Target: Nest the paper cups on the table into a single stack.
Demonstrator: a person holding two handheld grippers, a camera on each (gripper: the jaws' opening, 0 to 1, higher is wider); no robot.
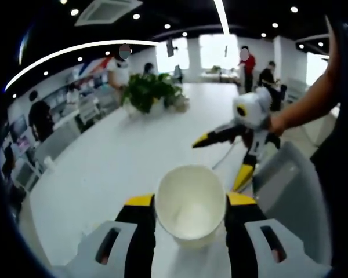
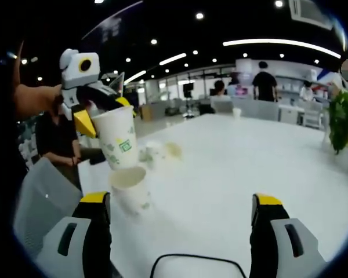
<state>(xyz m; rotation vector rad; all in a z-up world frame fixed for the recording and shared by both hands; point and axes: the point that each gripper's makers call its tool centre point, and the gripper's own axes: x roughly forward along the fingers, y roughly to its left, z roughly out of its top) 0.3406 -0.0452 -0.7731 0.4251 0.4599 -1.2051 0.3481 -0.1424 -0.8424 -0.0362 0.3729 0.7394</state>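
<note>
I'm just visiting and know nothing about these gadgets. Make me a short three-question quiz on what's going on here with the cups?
1. True or false: the left gripper holds a paper cup between its jaws.
2. In the right gripper view, what sits on the table right below the lifted cup?
A. a plant
B. another paper cup
C. a plate
3. Fill in: the right gripper has its jaws ____ with nothing between them.

Key:
1. True; the cup also shows lifted in the right gripper view.
2. B, another paper cup, open side up.
3. open
</note>
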